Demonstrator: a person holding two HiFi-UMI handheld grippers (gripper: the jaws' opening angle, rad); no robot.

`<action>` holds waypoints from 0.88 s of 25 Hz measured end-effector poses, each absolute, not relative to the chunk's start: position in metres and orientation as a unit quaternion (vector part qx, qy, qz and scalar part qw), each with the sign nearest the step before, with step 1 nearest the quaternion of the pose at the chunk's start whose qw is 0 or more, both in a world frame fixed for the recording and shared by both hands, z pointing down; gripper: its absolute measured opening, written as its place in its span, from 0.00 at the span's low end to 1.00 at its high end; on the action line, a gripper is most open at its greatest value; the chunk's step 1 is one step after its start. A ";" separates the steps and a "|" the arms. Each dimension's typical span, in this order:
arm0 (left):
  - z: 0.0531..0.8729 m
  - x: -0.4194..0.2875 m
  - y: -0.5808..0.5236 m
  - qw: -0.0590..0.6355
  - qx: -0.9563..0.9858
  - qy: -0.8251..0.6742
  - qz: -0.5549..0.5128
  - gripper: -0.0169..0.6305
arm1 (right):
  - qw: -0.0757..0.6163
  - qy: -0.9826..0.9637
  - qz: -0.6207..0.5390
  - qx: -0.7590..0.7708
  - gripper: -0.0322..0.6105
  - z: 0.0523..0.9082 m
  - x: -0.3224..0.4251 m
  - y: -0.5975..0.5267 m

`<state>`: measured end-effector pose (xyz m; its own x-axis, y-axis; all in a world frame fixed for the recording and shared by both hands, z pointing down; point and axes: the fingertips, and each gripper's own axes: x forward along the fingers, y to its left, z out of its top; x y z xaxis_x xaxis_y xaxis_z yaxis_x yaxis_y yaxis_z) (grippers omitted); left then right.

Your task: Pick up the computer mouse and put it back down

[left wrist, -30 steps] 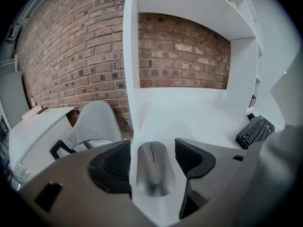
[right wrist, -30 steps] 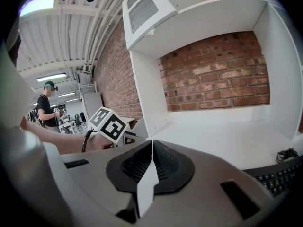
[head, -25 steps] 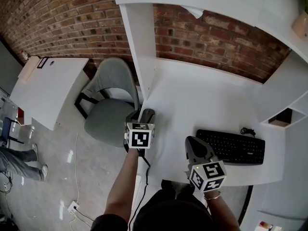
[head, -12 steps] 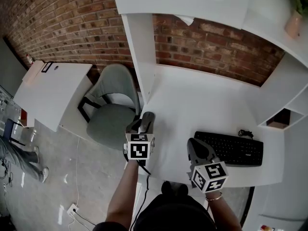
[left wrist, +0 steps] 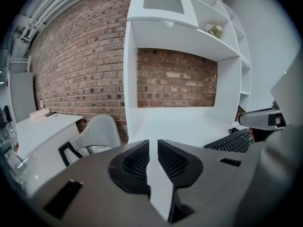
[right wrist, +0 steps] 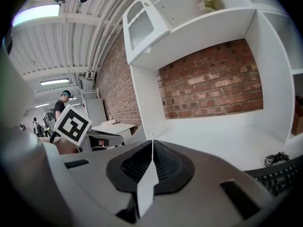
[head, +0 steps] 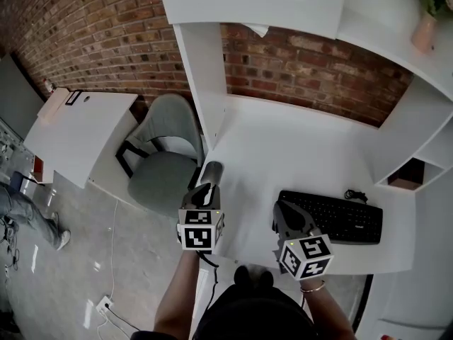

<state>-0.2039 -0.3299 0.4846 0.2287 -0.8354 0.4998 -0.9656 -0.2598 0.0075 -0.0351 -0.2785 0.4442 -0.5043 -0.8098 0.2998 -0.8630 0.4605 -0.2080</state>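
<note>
- Our left gripper [head: 210, 176] jaws were closing to a narrow gap, with nothing between them.
- Our right gripper [head: 287, 217] jaws were together, empty.
- We found no computer mouse on the desk [head: 283, 147], so its direction from either gripper was undetermined.

A desk [head: 283, 147] is filling the centre of the head view, sitting inside a shelf unit [head: 396, 126] that is rising along the frame's right and top edges. A keyboard [head: 333, 214] is lying on the desk's lower right part, with a cable [head: 352, 195] just behind it. A brick wall [head: 99, 41] is running behind everything. Left of the desk, a chair [head: 159, 172] is standing on the floor [head: 85, 261], and a side table [head: 74, 137] is standing further left. A vase [head: 425, 30] is sitting on a shelf at upper right.
</note>
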 end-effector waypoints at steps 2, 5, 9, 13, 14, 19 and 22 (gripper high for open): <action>0.481 -0.200 -0.321 0.160 0.767 -0.589 0.198 0.11 | 0.077 -0.853 0.167 0.488 0.06 0.442 -0.031 -0.276; 0.477 -0.195 -0.310 0.162 0.764 -0.595 0.191 0.09 | 0.073 -0.856 0.165 0.484 0.06 0.439 -0.026 -0.273; 0.471 -0.192 -0.294 0.159 0.763 -0.599 0.184 0.07 | 0.069 -0.859 0.164 0.481 0.06 0.435 -0.021 -0.267; 0.460 -0.188 -0.280 0.157 0.764 -0.603 0.168 0.06 | 0.067 -0.862 0.162 0.475 0.06 0.433 -0.019 -0.262; 0.459 -0.187 -0.276 0.157 0.764 -0.604 0.165 0.05 | 0.067 -0.863 0.162 0.474 0.06 0.433 -0.018 -0.261; 0.451 -0.182 -0.261 0.153 0.764 -0.608 0.152 0.04 | 0.068 -0.865 0.159 0.470 0.06 0.432 -0.013 -0.255; 0.448 -0.178 -0.254 0.150 0.765 -0.610 0.145 0.04 | 0.067 -0.866 0.157 0.470 0.06 0.431 -0.008 -0.252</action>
<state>-0.1785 -0.2538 0.4476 0.2141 -0.8889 0.4049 -0.9760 -0.2115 0.0516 -0.0076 -0.2517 0.4311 -0.5490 -0.7929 0.2645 -0.8353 0.5087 -0.2086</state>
